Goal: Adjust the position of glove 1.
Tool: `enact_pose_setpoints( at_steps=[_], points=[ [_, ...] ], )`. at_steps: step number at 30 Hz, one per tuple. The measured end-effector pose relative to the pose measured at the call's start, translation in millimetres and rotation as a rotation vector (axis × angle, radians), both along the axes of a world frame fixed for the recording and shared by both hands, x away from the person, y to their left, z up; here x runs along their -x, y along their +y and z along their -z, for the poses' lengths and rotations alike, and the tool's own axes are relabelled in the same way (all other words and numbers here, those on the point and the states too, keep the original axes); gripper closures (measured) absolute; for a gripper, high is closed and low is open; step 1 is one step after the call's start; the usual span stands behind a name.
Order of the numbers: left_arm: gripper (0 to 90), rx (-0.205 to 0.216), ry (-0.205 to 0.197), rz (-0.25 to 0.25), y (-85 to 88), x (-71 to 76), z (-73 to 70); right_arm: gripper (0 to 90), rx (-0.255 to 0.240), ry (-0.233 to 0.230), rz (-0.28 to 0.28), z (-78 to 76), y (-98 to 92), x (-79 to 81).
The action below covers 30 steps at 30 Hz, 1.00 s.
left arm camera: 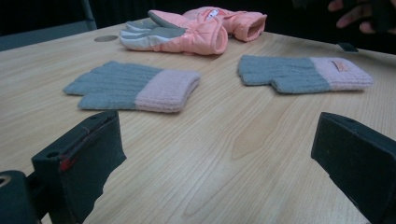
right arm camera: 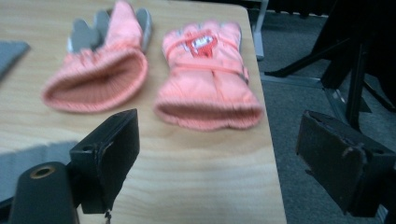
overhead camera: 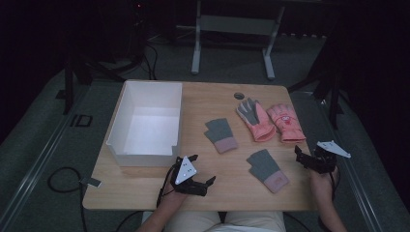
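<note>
Both my tongs gape empty: left gripper [overhead camera: 202,170] at lower centre, right gripper [overhead camera: 306,155] at lower right. Right pink glove [right arm camera: 208,79] hugs the table edge [right arm camera: 275,186]; a sloppy pinch could nudge it off.

this looks like a lab or recording room rather than a home. a lone wooden tabletop [overhead camera: 227,193] stands on grey carpet [overhead camera: 43,145] in a dim space with dark surroundings. black cables [overhead camera: 60,181] trail across the floor, dark tripod-like stands [overhead camera: 80,72] flank the tabletop, and the grey metal legs of a frame [overhead camera: 232,43] rise behind it.
</note>
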<state>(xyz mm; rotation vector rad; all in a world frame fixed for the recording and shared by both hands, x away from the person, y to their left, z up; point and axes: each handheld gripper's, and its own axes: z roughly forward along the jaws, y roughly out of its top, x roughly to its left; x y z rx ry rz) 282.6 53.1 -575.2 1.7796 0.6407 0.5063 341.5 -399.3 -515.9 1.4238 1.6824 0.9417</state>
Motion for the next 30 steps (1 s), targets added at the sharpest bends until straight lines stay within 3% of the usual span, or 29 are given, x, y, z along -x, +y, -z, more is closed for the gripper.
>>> enact_pose_setpoints(
  at_steps=[16, 25, 28, 30],
  points=[
    [1.9, -0.003, -0.005, -0.003, -0.4, 0.8, 0.1, 12.2, 0.016, -0.05, -0.051, -50.5, 19.1, -2.3],
    [1.9, -0.008, -0.006, 0.0, -0.7, 1.0, 0.0, 14.5, 0.071, -0.093, -0.038, -75.9, 32.0, -5.2],
    [1.9, -0.008, -0.003, 0.001, -0.5, 0.8, 0.0, 14.7, 0.05, -0.031, -0.074, -82.1, 34.3, -10.4],
    [1.8, -0.009, -0.003, 0.001, -0.7, 0.8, -0.1, 15.0, 0.017, -0.018, -0.09, -84.9, 34.7, -12.5]
  ],
)
